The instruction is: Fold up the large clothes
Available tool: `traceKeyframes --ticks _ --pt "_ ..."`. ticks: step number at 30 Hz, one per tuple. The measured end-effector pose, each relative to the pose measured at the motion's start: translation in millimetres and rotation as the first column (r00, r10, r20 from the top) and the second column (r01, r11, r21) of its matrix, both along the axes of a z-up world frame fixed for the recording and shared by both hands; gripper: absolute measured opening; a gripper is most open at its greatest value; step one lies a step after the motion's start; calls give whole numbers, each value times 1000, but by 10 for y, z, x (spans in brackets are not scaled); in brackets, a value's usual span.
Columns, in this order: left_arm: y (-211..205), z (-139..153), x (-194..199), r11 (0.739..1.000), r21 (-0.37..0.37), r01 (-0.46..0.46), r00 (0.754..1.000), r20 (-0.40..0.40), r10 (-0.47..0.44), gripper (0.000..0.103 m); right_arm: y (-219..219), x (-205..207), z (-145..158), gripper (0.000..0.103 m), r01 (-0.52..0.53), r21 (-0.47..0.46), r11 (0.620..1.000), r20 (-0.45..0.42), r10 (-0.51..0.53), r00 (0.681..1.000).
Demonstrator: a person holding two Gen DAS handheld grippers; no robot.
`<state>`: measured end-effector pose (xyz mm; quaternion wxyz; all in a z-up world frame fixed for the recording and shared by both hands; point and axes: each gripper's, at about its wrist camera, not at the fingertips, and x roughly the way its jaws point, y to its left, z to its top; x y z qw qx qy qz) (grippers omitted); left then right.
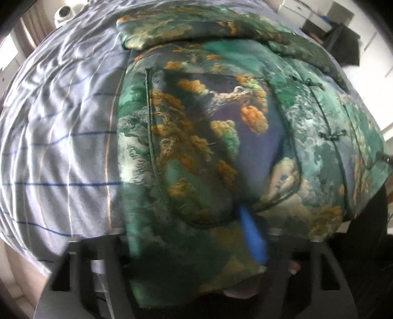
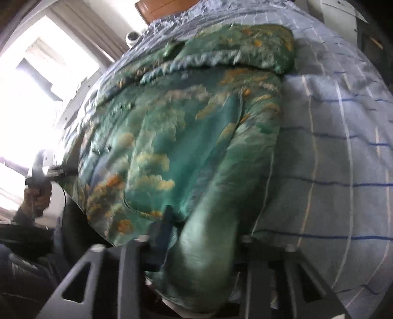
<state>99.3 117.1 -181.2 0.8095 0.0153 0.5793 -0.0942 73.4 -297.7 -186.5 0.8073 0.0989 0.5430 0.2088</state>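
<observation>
A large green padded jacket point(image 1: 208, 117) with a gold and white landscape print lies on the bed, sleeves folded across its top. My left gripper point(image 1: 196, 233) is shut on the jacket's near hem; one blue fingertip point(image 1: 253, 235) shows, the other is under cloth. In the right wrist view the same jacket point(image 2: 184, 122) fills the middle. My right gripper point(image 2: 194, 233) is shut on a bunched fold of the hem, with a dark blue fingertip point(image 2: 163, 225) showing. The left gripper point(image 2: 39, 171) and the hand holding it show at the far left, at the hem's other end.
The bed has a light blue-grey sheet point(image 1: 61, 122) with thin blue and white lines, which also shows in the right wrist view point(image 2: 331, 147). A bright window point(image 2: 36, 86) is at left. A white round device point(image 1: 62, 13) sits past the bed's far corner.
</observation>
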Motion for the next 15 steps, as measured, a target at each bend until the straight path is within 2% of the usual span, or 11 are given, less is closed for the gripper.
traceKeyframes --ticks 2,3,7,10,15 --pt "21 76 14 1000 -5 -13 1000 0 13 25 -32 -9 137 22 8 6 1000 25 -9 1000" --pt "49 125 18 999 -24 -25 1000 0 25 22 -37 -15 181 20 7 2 1000 37 -7 999" --pt "65 343 -8 999 -35 -34 999 37 35 20 -23 -37 454 20 4 0 1000 100 -4 995" --pt "56 475 -79 999 -45 -15 998 59 17 20 -11 -57 546 20 2 3 1000 117 -3 993" --pt "46 445 -298 999 -24 34 999 25 -33 20 -35 -176 534 18 -14 -13 1000 89 15 996"
